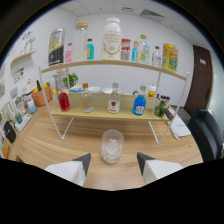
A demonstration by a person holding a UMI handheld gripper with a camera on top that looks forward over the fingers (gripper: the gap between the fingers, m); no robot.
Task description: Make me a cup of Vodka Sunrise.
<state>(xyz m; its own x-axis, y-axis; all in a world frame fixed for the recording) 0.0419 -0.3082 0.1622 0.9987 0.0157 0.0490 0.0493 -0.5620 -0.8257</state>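
Note:
A clear glass (pixel 111 146) holding ice cubes stands on the wooden table, just ahead of my gripper (pixel 113 162) and centred between its two fingers. The gripper is open and empty; its dark fingertips (pixel 84 161) flank the glass base with gaps on both sides. On the lower shelf beyond stand a red liquid bottle (pixel 63 98), an amber bottle (pixel 87 100), a clear bottle with a red label (pixel 114 100) and a blue bottle (pixel 139 104).
A white wire-frame shelf (pixel 107 114) stands beyond the glass. Its top board carries several cans, jars and bottles (pixel 112 39). An orange pot (pixel 40 95) and small items sit at the left. Dark chairs (pixel 206 131) stand at the right beside a paper (pixel 178 129).

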